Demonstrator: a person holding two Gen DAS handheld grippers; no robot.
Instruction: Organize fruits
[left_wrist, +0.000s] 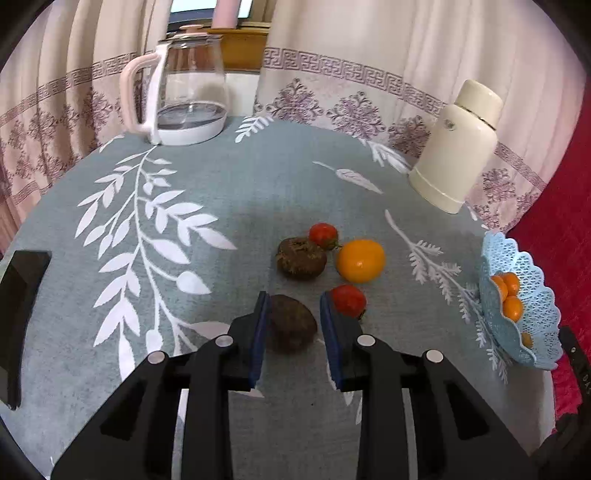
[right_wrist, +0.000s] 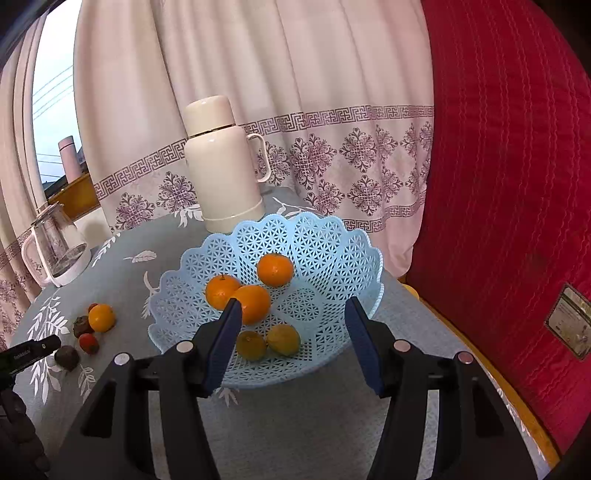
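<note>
We find open tablecloth (left_wrist: 229, 184) mid-table; kettle (left_wrist: 184, 85) and flask (left_wrist: 458, 147) block the far edge, basket (right_wrist: 332, 240) the right edge.

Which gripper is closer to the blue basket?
Right. The right gripper hangs open just over the basket; the left gripper is off beside it, around a dark fruit on the table.

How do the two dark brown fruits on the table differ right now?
The near brown fruit sits between the left gripper pads, apart from the rest; the far brown fruit lies free, beside a small red fruit and the orange. The near one looks smoother, the far one wrinkled and dented. Both are dark, roundish and outside the blue basket.
</note>
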